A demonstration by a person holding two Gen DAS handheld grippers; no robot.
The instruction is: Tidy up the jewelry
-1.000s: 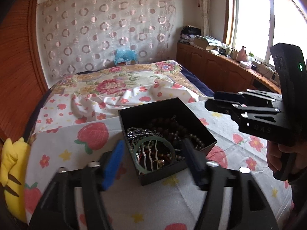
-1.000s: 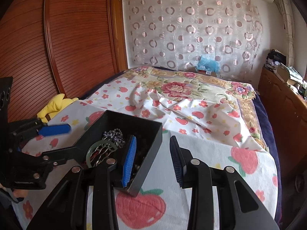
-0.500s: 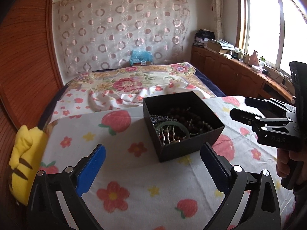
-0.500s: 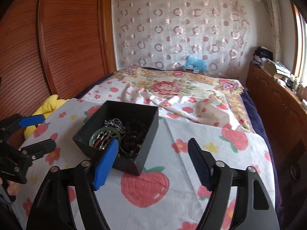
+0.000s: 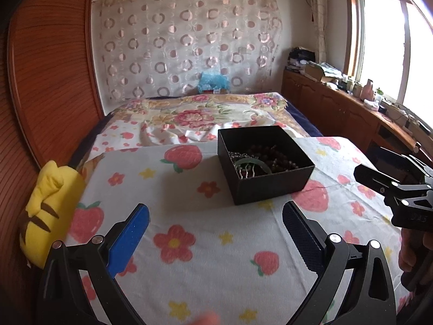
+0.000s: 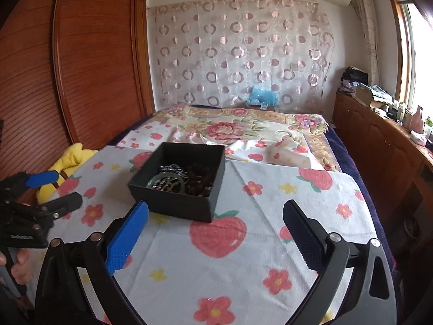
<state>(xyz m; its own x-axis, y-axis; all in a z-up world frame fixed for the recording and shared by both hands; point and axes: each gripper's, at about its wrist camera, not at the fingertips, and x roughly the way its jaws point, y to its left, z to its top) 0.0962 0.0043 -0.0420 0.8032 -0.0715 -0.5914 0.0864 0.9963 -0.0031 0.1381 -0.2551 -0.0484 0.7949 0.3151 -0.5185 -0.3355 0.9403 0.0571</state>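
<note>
Jewelry (image 5: 257,159) heaped inside black box (image 5: 270,187) on strawberry cloth (image 5: 205,243), likely gathered for storage; left gripper (image 5: 215,233) and right gripper (image 6: 215,233) both spread wide, empty, short of box.

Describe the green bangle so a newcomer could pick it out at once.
On the strawberry-print cloth sits an open black box. Inside, near its front wall, lies the green bangle, a smooth pale-green ring over a silver comb, unlike the dark bead strands beside it.

Black box (image 5: 266,182); white cloth (image 5: 205,246), red strawberries, flowers; yellow plush (image 5: 50,197), brown stripes.
</note>
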